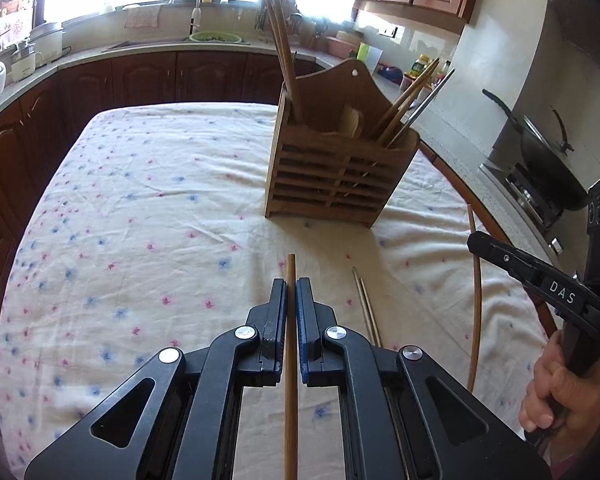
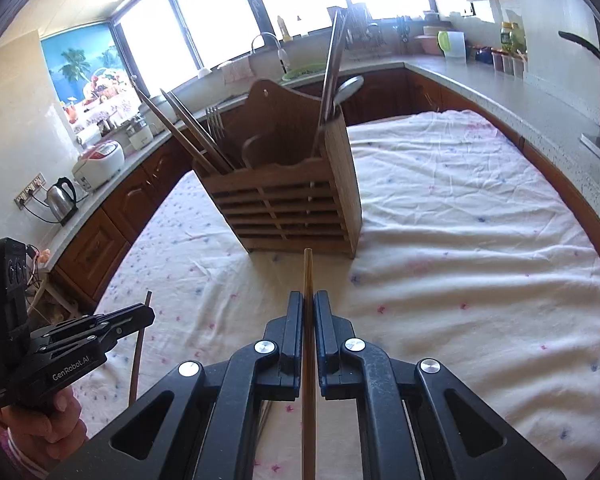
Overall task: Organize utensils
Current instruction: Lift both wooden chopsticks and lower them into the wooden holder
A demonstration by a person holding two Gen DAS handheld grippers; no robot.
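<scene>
A wooden slatted utensil holder (image 1: 332,168) stands on the floral tablecloth and holds chopsticks, forks and a spoon; it also shows in the right wrist view (image 2: 292,204). My left gripper (image 1: 291,286) is shut on a wooden chopstick (image 1: 291,268) that points toward the holder. My right gripper (image 2: 308,300) is shut on another wooden chopstick (image 2: 308,268), its tip just short of the holder's base. The right gripper appears at the right of the left view (image 1: 476,242), with its chopstick (image 1: 476,304). The left gripper appears at the lower left of the right view (image 2: 150,312).
A pair of thin chopsticks (image 1: 366,308) lies on the tablecloth (image 1: 148,216) between the grippers. A kitchen counter (image 2: 500,92) with a sink, a kettle (image 2: 62,198), a rice cooker and a wok (image 1: 540,152) surrounds the table.
</scene>
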